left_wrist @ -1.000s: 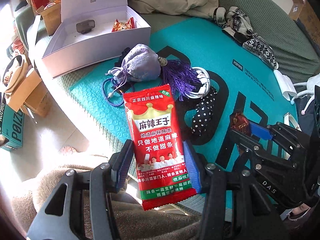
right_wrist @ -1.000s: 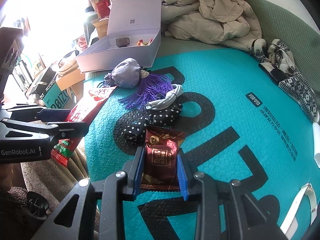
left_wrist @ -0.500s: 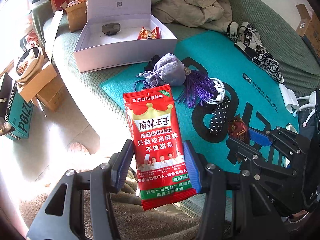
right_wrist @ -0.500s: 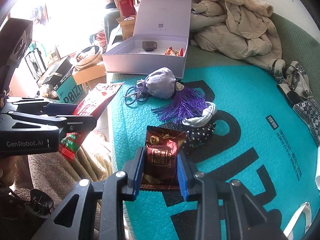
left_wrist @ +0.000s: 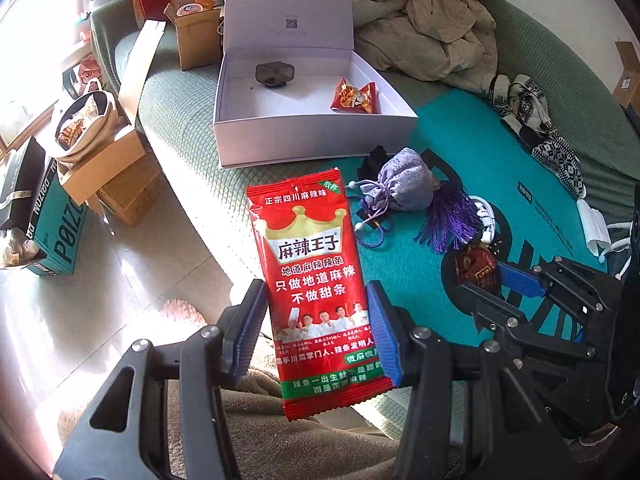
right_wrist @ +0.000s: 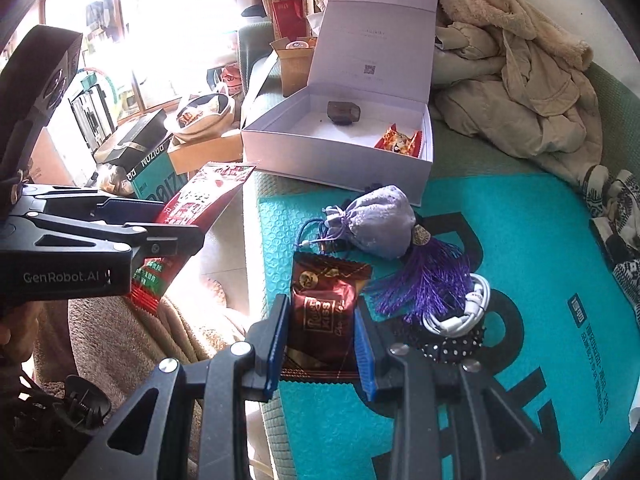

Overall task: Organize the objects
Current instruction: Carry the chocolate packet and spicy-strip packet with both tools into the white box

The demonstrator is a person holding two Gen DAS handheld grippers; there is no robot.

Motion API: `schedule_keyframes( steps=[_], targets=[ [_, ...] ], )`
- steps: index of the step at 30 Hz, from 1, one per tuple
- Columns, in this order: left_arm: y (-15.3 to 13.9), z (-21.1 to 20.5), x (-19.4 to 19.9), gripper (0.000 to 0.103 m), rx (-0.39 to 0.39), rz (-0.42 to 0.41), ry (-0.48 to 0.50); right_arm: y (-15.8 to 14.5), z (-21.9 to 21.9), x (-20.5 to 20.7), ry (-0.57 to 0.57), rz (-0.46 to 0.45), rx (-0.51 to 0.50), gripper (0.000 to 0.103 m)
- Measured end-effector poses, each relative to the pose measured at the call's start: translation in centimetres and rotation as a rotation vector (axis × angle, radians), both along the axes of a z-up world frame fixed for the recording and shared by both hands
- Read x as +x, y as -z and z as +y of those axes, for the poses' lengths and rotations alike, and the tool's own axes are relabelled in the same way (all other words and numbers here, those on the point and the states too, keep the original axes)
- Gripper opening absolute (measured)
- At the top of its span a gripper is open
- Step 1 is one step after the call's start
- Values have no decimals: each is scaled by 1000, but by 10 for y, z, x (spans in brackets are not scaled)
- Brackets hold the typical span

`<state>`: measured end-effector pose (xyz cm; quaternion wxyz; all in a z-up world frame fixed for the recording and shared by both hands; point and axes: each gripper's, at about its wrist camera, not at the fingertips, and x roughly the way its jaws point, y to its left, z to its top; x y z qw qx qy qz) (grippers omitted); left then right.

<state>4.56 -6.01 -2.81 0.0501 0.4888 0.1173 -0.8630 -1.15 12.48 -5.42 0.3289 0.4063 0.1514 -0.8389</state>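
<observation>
My left gripper (left_wrist: 316, 332) is shut on a red snack packet (left_wrist: 312, 276), held in the air left of the teal mat (left_wrist: 460, 152). My right gripper (right_wrist: 320, 340) is shut on a dark red chocolate packet (right_wrist: 322, 308), held above the mat's left edge. An open white box (left_wrist: 304, 100) stands ahead on the green sofa; it holds a dark faceted object (left_wrist: 275, 74) and a red-orange snack (left_wrist: 356, 98). The box also shows in the right wrist view (right_wrist: 340, 148). The left gripper (right_wrist: 132, 232) shows at the left of the right wrist view.
A lilac pouch (right_wrist: 380, 224) with purple tassel (right_wrist: 424, 280), a white cable (right_wrist: 464, 312) and a polka-dot item (right_wrist: 452, 344) lie on the mat. Beige clothing (left_wrist: 424, 28) and patterned socks (left_wrist: 536, 132) lie behind. Cardboard boxes (left_wrist: 108, 172) stand on the floor at left.
Both grippers have moved with their packets toward the open white box, which now looks closer and more central. Both grips are unchanged.
</observation>
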Motion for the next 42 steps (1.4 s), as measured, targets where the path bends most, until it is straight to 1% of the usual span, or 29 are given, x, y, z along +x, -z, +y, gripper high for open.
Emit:
schedule_keyframes(
  steps=[9, 15, 27, 32, 42],
  targets=[
    [-6, -33, -28, 48, 4, 11, -4, -8, -29, -26, -10, 15, -7, 30],
    [-10, -48, -48, 48, 0, 16, 17, -13, -45, -44, -13, 20, -10, 30],
    [-13, -82, -103, 48, 16, 35, 53, -28, -77, -84, -13, 53, -15, 30],
    [-17, -92, -125, 49, 15, 40, 71, -32, -85, -102, 6, 55, -28, 30],
    [-29, -112, -172, 49, 3, 53, 143, -39, -104, -139, 61, 66, -46, 31]
  ],
)
